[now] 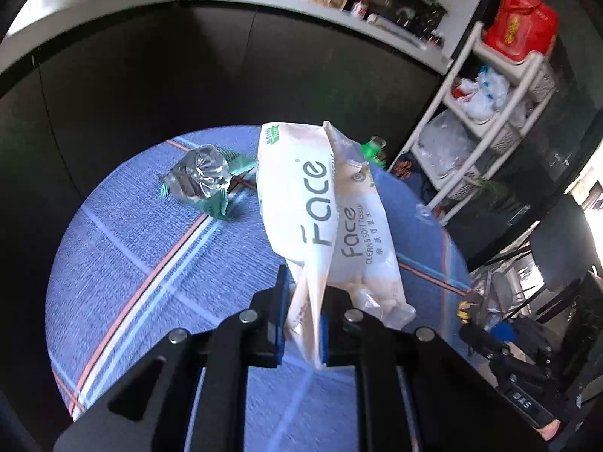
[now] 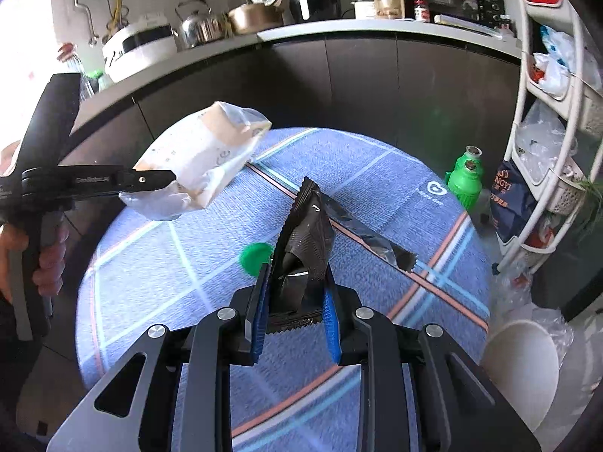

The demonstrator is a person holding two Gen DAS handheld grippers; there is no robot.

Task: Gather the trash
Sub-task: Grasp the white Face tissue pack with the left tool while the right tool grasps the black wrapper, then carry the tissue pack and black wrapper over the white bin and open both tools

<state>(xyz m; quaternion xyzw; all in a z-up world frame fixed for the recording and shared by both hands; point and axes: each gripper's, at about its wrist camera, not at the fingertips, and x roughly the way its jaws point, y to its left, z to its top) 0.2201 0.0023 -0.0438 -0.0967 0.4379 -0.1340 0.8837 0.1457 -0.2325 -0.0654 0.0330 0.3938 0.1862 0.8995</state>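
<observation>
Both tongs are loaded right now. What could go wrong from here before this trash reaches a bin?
The left tongs pinch only the lower edge of the white tissue pack wrapper; the limp film may slip out during a swing. The right tongs grip a crumpled black wrapper whose foil tail trails over the blue tablecloth and might snag. The green bottle stands near the table edge and could be knocked off.

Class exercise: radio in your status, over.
Left claw shut on tissue wrapper, lifted. Right claw shut on black wrapper. Green cap, green bottle still on table.
</observation>
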